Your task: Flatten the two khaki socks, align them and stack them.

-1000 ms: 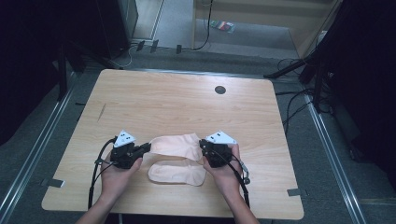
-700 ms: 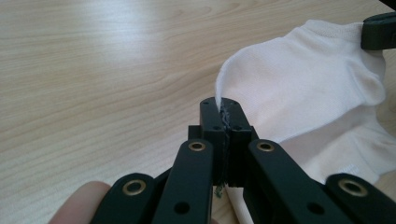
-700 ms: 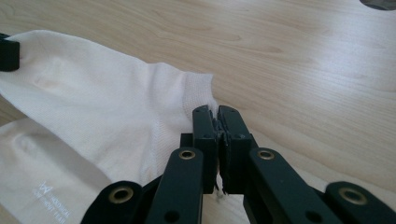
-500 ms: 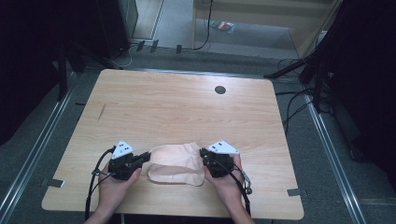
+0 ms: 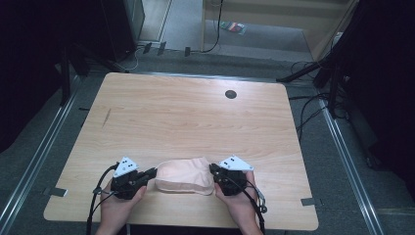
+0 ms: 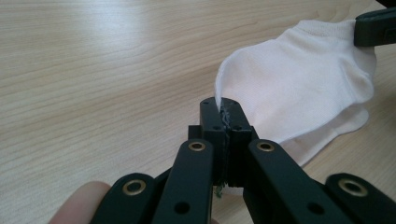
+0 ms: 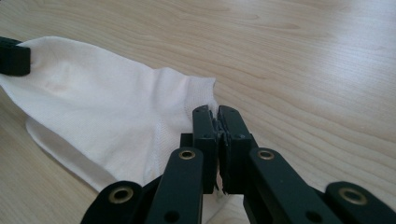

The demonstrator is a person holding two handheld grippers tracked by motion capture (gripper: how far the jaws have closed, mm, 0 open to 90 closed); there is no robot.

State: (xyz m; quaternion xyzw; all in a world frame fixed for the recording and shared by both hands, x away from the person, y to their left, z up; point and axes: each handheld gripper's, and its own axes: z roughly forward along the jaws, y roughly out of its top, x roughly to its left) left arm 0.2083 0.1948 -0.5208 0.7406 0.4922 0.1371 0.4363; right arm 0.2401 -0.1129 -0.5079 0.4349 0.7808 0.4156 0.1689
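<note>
left tool [image 6: 223, 122]: clamped on upper sock [image 6: 299, 88], lower centre of frame
right tool [image 7: 218, 128]: clamped on its other end
why: keeping it spread over lower sock [image 6: 327, 137], on my desk [image 5: 195, 117]

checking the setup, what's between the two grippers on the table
A pale sock spans the gap, one end pinched in the left gripper, the other in the right gripper. A second sock lies under it, seen in the left gripper view.

Soft knit cloth sock [image 6: 299, 84] – matt, pale; smooth wood-grain table [image 5: 186, 117], faint sheen; matt black plastic jaws
</note>
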